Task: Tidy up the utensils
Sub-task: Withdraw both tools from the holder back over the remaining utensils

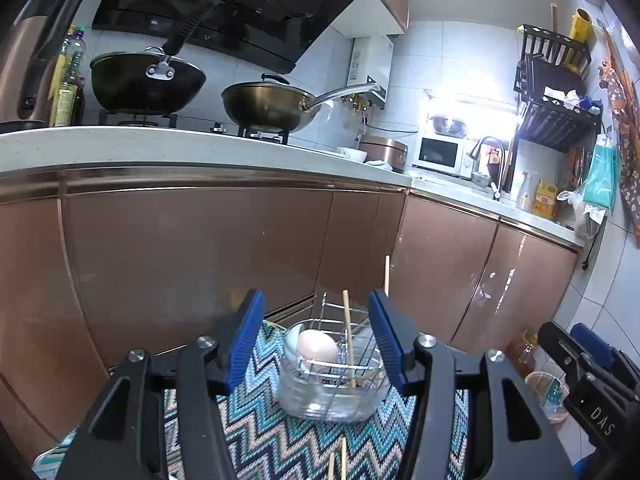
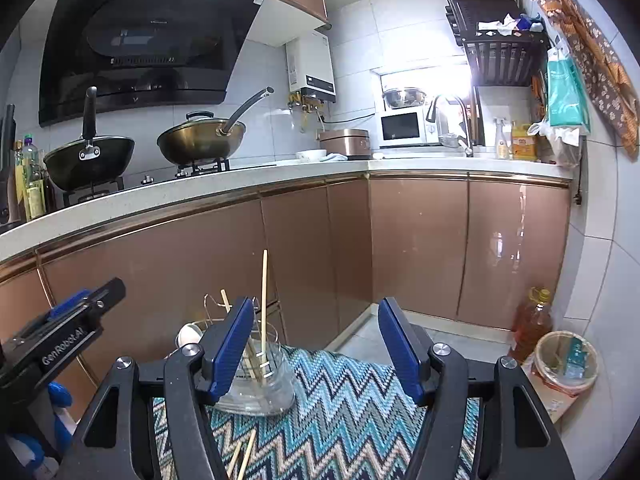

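A clear glass jar (image 1: pixel 332 394) with a wire rack (image 1: pixel 344 320) in it stands on a zigzag-patterned mat (image 1: pixel 280 440). It holds a pale spoon (image 1: pixel 318 350) and wooden chopsticks (image 1: pixel 349 332). In the right wrist view the jar (image 2: pixel 264 388) stands left of centre with chopsticks (image 2: pixel 264 300) upright in it. More chopsticks (image 2: pixel 244 456) lie loose on the mat (image 2: pixel 352 408) near me. My left gripper (image 1: pixel 316 344) is open and empty, its fingers astride the jar. My right gripper (image 2: pixel 316 352) is open and empty, to the right of the jar.
Brown cabinet doors (image 2: pixel 416 240) run under a white counter (image 2: pixel 280 176) with two woks (image 2: pixel 200 140) on a stove. An oil bottle (image 2: pixel 532 324) and a small bin (image 2: pixel 568 360) stand on the floor at right.
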Demonstrator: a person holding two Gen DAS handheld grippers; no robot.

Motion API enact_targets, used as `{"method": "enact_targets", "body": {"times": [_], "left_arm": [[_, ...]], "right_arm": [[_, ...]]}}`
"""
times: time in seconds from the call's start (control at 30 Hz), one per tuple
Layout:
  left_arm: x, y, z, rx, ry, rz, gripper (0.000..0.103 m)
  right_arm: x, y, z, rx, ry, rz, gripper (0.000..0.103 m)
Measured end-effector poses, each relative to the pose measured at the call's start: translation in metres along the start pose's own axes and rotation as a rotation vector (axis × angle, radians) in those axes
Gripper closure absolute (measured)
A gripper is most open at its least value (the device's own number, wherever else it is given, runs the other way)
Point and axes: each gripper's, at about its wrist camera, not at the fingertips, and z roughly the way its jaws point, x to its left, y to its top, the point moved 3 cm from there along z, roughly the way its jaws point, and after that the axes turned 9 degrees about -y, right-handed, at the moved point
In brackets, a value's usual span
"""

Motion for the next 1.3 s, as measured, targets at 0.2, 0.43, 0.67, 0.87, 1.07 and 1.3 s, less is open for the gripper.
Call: {"method": "enact_targets", "body": {"times": [0.2, 0.43, 0.67, 0.87, 1.07, 1.3], "left_arm": [[0.009, 0.001, -0.027, 0.012, 0.014, 0.0, 0.05], [0.03, -0.004, -0.054, 0.042, 0.033, -0.015, 0.05], [0.063, -0.011, -0.08, 0.079, 0.063, -0.027, 0.05], [0.112, -0.026, -0.097, 0.186, 0.086, -0.077, 0.05], [0.163, -0.068, -0.091, 0.356, 0.098, -0.157, 0.05], [0.189, -0.128, -0.061, 0.576, 0.02, -0.232, 0.05]], "right_arm": [[0.004, 0.0, -0.022, 0.015, -0.016, -0.022, 0.041], [0.009, -0.004, -0.044, 0.036, -0.031, -0.052, 0.041], [0.021, -0.008, -0.059, 0.064, -0.015, -0.086, 0.041], [0.011, -0.037, -0.029, 0.273, 0.081, -0.033, 0.041], [0.024, -0.089, 0.03, 0.555, 0.213, 0.012, 0.054], [0.06, -0.137, 0.086, 0.756, 0.276, 0.001, 0.074]]}}
